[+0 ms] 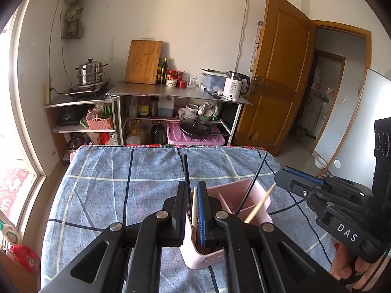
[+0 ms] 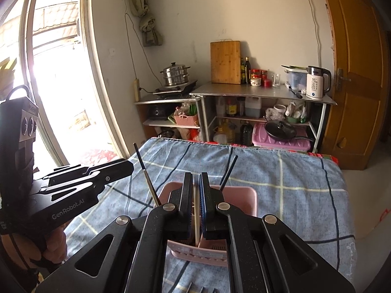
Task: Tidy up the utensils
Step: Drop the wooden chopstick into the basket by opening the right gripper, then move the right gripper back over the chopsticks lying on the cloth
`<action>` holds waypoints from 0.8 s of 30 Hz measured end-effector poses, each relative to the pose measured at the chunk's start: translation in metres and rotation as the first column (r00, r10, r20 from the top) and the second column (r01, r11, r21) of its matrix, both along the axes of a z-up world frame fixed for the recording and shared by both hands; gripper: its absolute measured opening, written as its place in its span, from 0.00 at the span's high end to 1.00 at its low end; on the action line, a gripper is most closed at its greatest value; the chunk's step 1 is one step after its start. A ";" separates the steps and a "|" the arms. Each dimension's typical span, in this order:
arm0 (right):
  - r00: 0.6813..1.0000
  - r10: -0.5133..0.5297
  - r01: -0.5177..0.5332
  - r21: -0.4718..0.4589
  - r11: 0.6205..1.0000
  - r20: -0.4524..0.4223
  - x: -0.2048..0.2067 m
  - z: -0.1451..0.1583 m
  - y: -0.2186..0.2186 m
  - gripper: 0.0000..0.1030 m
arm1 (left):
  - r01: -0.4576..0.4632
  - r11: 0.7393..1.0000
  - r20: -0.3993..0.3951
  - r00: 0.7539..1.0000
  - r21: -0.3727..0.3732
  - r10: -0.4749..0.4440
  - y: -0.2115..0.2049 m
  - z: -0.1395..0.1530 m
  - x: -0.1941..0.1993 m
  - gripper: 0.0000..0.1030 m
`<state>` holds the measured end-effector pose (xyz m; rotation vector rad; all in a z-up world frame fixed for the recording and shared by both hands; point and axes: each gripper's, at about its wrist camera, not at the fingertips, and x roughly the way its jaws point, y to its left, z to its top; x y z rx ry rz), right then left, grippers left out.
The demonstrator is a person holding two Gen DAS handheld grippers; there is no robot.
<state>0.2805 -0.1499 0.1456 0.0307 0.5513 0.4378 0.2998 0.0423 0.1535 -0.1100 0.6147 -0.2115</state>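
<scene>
The left hand-held gripper (image 1: 192, 185) has its fingers drawn close together, leaving only a thin slit. A pale chopstick (image 1: 194, 207) and a black chopstick (image 1: 185, 168) show through that slit. Seen from the right wrist, its tip grips nothing. The right hand-held gripper (image 2: 195, 178) is clenched the same way, with a pale upright line in its gap. Whether that line is a chopstick or a divider wall, I cannot tell. From the left wrist view its tip also holds nothing, and it hangs off the right edge of the desk (image 1: 110, 171).

Just beyond both sets of fingers stands the pink utensil holder (image 1: 195, 261), upright toward the near edge of the desk on a blue checked cloth. Its inside is split into compartments. A second black chopstick (image 1: 254, 178) and a wooden chopstick (image 1: 260, 204) lean to the right out of its right-hand compartment.

Past the far edge of the desk stands a steel shelf unit (image 1: 171, 92) against the wall. It carries a wooden cutting board (image 1: 144, 61) and a white kettle (image 1: 234, 85), with a black lidded pan (image 1: 195, 127) on a lower level. A steamer pot (image 1: 90, 72) sits to the left, and a brown door (image 1: 281, 68) stands open on the right.
</scene>
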 end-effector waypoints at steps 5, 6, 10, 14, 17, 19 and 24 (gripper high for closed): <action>1.000 -0.003 0.002 0.005 1.000 0.012 -0.008 0.005 -0.004 0.90 | 0.005 1.000 0.007 1.000 -0.025 -0.005 0.003 0.002 -0.017 0.90; 1.000 -0.004 0.004 0.006 1.000 0.016 -0.011 0.005 -0.005 0.90 | 0.006 1.000 0.009 1.000 -0.028 -0.006 0.003 0.002 -0.020 0.89; 1.000 -0.006 0.006 0.015 1.000 0.024 -0.025 0.007 -0.013 0.87 | 0.019 0.999 0.017 1.000 -0.034 -0.018 0.000 0.001 -0.040 0.85; 1.000 -0.008 0.008 0.026 1.000 0.024 -0.047 0.004 -0.020 0.86 | 0.029 0.999 0.031 0.999 -0.042 -0.028 -0.004 -0.001 -0.065 0.71; 1.000 -0.013 0.012 0.033 0.999 0.024 -0.067 -0.001 -0.026 0.86 | 0.026 0.998 0.034 0.999 -0.051 -0.024 -0.007 -0.006 -0.087 0.57; 1.000 -0.015 0.014 0.035 0.999 0.023 -0.079 -0.005 -0.028 0.86 | 0.017 0.998 0.018 1.000 -0.055 -0.016 -0.008 -0.010 -0.097 0.55; 1.000 -0.017 0.017 0.037 0.999 0.005 -0.110 -0.021 -0.035 0.86 | 0.019 0.997 -0.006 1.000 -0.076 -0.020 -0.010 -0.030 -0.125 0.55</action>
